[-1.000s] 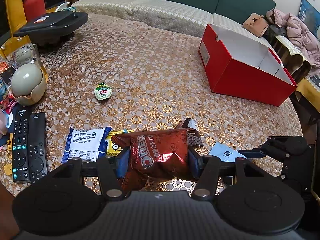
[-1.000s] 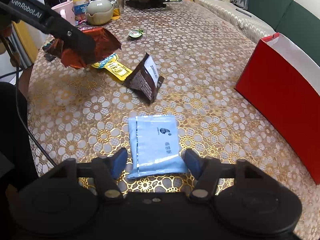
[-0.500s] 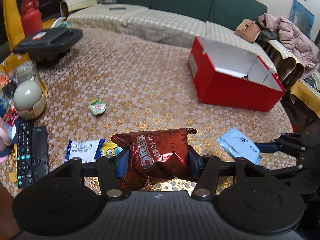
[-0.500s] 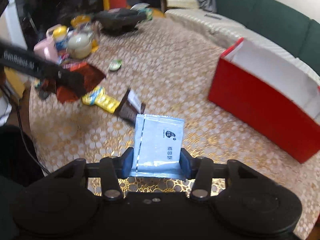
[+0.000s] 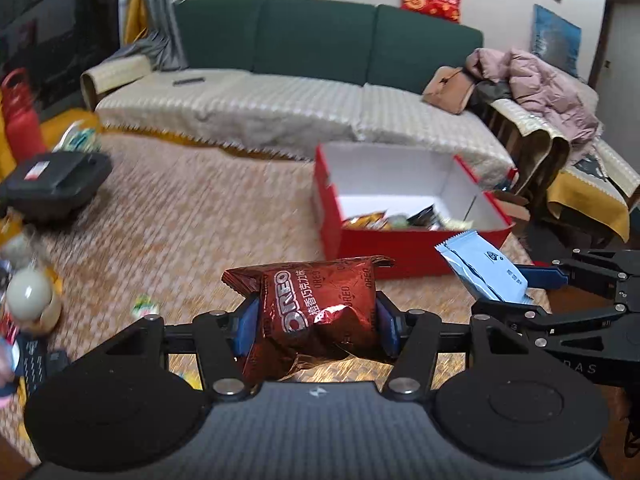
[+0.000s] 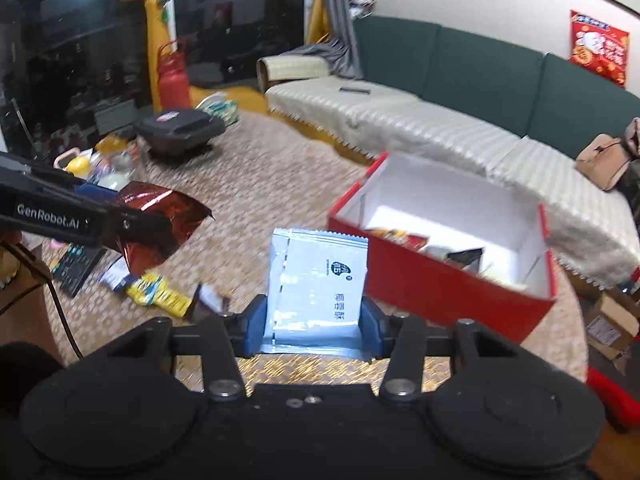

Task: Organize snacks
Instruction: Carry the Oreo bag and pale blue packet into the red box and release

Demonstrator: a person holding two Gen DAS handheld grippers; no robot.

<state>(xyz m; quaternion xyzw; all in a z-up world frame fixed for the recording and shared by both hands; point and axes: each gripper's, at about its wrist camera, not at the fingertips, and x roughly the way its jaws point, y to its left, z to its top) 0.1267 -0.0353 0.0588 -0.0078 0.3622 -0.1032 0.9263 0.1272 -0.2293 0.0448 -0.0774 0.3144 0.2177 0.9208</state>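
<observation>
My left gripper [image 5: 316, 326] is shut on a dark red Oreo bag [image 5: 316, 312], held up above the table. That bag [image 6: 154, 220] also shows at the left of the right wrist view, in the left gripper's fingers [image 6: 120, 220]. My right gripper [image 6: 314, 320] is shut on a pale blue sachet [image 6: 318, 280], which stands upright between the pads; the same sachet [image 5: 482, 268] appears at the right of the left wrist view. Ahead stands an open red box [image 5: 384, 248] [image 6: 440, 284] with several snacks inside.
On the patterned tablecloth [image 6: 248, 184] lie a yellow packet [image 6: 160, 294], a dark brown packet [image 6: 208, 300] and a small green snack [image 5: 144, 306]. Remote controls [image 6: 76, 266], a black case [image 5: 52, 186], an egg-shaped holder [image 5: 32, 294] and cups sit at the left. A green sofa [image 5: 320, 40] lies behind.
Both grippers have risen off the table with their packets. The right gripper closed on the blue sachet and lifted it upright. The views now face the red box and the sofa.
</observation>
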